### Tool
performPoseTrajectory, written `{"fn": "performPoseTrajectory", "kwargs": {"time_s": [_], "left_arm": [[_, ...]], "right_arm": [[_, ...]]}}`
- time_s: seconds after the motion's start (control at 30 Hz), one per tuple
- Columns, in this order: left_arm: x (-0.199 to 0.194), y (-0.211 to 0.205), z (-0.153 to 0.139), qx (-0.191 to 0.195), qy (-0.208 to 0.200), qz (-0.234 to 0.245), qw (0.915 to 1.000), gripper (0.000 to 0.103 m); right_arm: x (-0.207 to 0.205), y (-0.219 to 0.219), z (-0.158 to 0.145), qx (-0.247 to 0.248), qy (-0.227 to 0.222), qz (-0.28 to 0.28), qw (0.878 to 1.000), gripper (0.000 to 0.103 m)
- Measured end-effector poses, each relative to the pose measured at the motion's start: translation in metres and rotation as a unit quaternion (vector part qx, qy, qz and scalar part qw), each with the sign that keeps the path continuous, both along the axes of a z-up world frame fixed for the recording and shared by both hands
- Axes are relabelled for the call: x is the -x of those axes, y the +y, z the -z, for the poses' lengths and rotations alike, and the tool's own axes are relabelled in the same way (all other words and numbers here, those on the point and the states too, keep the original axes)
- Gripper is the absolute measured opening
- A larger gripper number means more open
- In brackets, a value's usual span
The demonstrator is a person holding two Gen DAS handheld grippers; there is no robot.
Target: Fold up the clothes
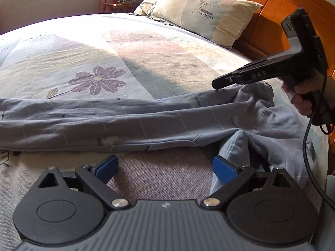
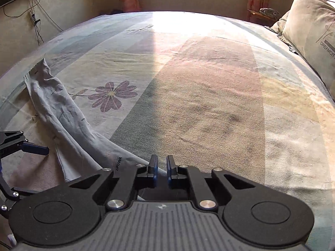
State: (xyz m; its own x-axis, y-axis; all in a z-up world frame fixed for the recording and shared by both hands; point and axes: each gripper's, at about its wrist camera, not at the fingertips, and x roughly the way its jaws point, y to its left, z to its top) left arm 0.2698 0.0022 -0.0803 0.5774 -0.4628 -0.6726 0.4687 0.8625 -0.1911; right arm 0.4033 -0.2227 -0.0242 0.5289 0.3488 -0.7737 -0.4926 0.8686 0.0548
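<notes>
A pair of light blue-grey trousers (image 1: 125,123) lies across the bed, legs stretched to the left, waist bunched at the right. My left gripper (image 1: 165,169) is open, low over the bedsheet just in front of the trousers; its right blue pad (image 1: 224,170) touches a fold of the waist cloth. My right gripper (image 1: 222,81) hovers over the waist end. In the right wrist view its jaws (image 2: 162,170) stand nearly closed with a narrow gap, cloth just under them; the trouser leg (image 2: 62,121) runs off to the left.
The bed has a striped sheet with a purple flower print (image 1: 97,82). A cream pillow (image 1: 201,10) leans on the wooden headboard (image 1: 272,6) at the right. The left gripper shows at the left edge of the right wrist view (image 2: 31,149).
</notes>
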Motion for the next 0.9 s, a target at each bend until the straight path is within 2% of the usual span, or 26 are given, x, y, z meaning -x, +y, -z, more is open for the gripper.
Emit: {"fn": "performPoseTrajectory", "kwargs": {"time_s": [0.1, 0.2, 0.33, 0.47, 0.53, 0.6, 0.73, 0.9], "left_arm": [[0.005, -0.004, -0.001, -0.016, -0.015, 0.008, 0.9997, 0.097], [0.007, -0.003, 0.002, -0.014, -0.019, 0.011, 0.9997, 0.099], [0.005, -0.001, 0.003, -0.005, -0.017, 0.009, 0.9998, 0.1], [0.005, -0.002, 0.004, -0.009, -0.021, 0.008, 0.9997, 0.102], [0.005, -0.001, 0.005, -0.009, -0.023, 0.01, 0.9996, 0.102], [0.005, 0.0, 0.005, -0.008, -0.025, 0.012, 0.9996, 0.102], [0.006, 0.0, 0.006, -0.006, -0.027, 0.014, 0.9995, 0.102], [0.005, 0.0, 0.006, -0.006, -0.028, 0.015, 0.9995, 0.102]], "right_arm": [[0.008, 0.012, 0.011, 0.037, 0.009, -0.016, 0.999, 0.011], [0.036, 0.016, 0.018, 0.071, -0.003, -0.038, 0.997, 0.012], [0.049, 0.015, 0.021, 0.082, -0.016, -0.043, 0.996, 0.012], [0.034, 0.009, 0.0, 0.074, -0.041, -0.051, 0.995, 0.013], [0.021, 0.005, -0.003, 0.085, -0.056, -0.061, 0.993, 0.022], [0.007, 0.001, -0.002, 0.1, -0.06, -0.077, 0.99, 0.037], [-0.002, -0.005, 0.014, 0.113, -0.037, -0.121, 0.986, 0.042], [0.002, -0.011, 0.024, 0.114, -0.019, -0.16, 0.98, 0.039]]}}
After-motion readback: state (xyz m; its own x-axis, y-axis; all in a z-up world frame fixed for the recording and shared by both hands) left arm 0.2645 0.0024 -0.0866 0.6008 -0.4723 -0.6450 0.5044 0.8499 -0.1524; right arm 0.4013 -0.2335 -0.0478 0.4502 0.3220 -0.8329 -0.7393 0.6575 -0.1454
